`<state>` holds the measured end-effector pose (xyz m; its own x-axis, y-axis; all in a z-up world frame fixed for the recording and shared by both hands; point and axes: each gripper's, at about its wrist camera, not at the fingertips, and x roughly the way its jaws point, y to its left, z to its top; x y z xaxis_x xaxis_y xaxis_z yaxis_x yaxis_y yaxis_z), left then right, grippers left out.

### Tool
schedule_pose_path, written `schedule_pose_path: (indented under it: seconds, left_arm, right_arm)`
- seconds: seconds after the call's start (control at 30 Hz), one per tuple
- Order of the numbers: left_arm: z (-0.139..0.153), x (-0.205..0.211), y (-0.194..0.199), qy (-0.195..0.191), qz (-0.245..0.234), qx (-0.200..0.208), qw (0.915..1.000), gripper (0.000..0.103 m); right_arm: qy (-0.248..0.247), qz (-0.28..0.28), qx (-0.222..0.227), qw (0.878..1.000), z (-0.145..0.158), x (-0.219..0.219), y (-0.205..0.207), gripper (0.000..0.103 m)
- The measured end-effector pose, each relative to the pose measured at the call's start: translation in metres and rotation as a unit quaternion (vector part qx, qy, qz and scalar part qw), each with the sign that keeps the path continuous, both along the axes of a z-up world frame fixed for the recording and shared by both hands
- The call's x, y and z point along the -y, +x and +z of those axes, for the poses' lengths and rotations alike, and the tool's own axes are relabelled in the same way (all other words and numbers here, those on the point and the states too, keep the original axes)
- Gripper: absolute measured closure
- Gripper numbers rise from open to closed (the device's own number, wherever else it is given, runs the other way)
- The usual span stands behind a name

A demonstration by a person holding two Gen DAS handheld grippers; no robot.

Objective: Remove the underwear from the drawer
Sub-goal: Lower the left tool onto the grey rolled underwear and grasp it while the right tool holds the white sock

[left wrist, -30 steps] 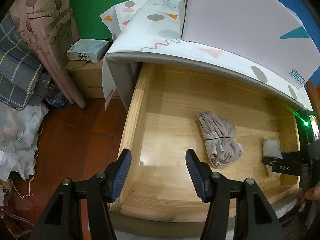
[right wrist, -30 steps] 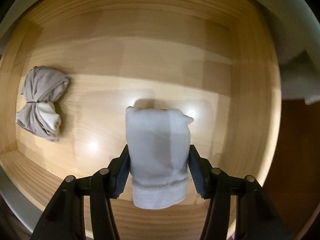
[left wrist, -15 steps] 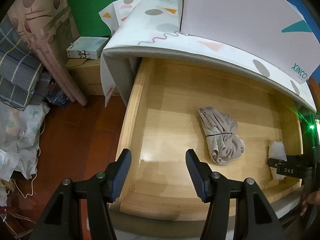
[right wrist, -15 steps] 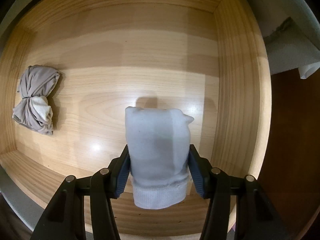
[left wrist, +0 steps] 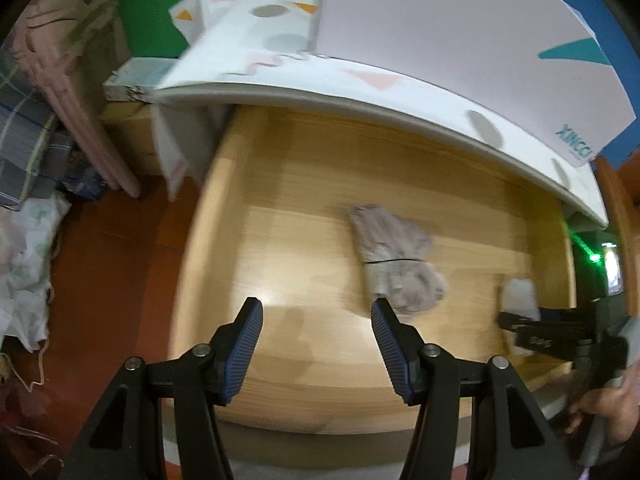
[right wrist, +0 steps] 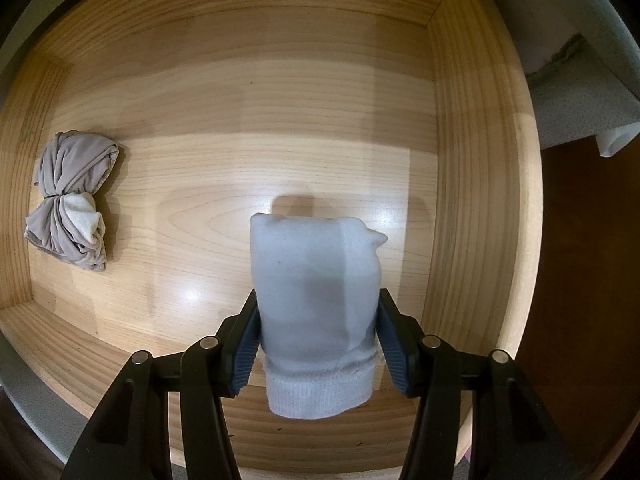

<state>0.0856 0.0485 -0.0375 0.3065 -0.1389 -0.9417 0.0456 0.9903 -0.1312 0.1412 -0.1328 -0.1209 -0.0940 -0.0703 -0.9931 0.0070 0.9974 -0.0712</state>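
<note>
The wooden drawer (right wrist: 472,160) holds two rolled pieces of underwear. The right gripper (right wrist: 318,344) is clamped on the white one (right wrist: 316,300), right of the grey bundle (right wrist: 72,200). The left gripper (left wrist: 316,344) hangs over the drawer, jaws apart and empty.

A folded pale-blue garment (right wrist: 316,308) stands upright at frame centre inside the open wooden drawer (right wrist: 476,168); a knotted grey-beige bundle (right wrist: 72,200) lies at left.

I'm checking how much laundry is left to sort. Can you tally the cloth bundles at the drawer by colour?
Taupe-grey tied bundle, lying on the drawer floor: 1
Pale blue-white rolled bundle, clamped in the right gripper over the drawer: 1
Total: 2
</note>
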Motion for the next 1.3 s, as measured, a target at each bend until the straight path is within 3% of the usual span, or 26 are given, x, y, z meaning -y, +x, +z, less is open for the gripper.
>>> schedule_pose_path:
  seconds: [0.23,0.43,0.6,0.9,1.17,1.3]
  left_arm:
    - [-0.001,0.054,0.012,0.009,-0.048,-0.004,0.9988,0.045]
    - [-0.018,0.076,0.03,0.015,-0.044,-0.03,0.9985,0.045]
    - [-0.03,0.077,0.042,0.018,-0.028,-0.048,0.9983,0.045]
    - [-0.056,0.083,0.06,0.028,-0.007,-0.092,0.9954,0.045]
    - [-0.073,0.086,0.066,0.07,-0.012,-0.109,0.9915,0.042]
    - [-0.081,0.079,0.069,0.062,-0.002,-0.135,0.989,0.041]
  right_arm:
    - [0.001,0.0,0.0,1.0,0.001,0.0,0.001,0.052]
    - [0.01,-0.001,-0.001,1.0,0.002,0.002,0.001,0.052]
    - [0.047,-0.026,-0.011,0.998,-0.002,0.011,0.002,0.053]
    - [0.047,-0.026,-0.011,0.998,-0.004,0.011,0.002,0.053]
    - [0.051,-0.028,-0.013,0.998,-0.005,0.012,0.004,0.053]
    - [0.051,-0.029,-0.013,0.998,-0.006,0.012,0.003,0.053]
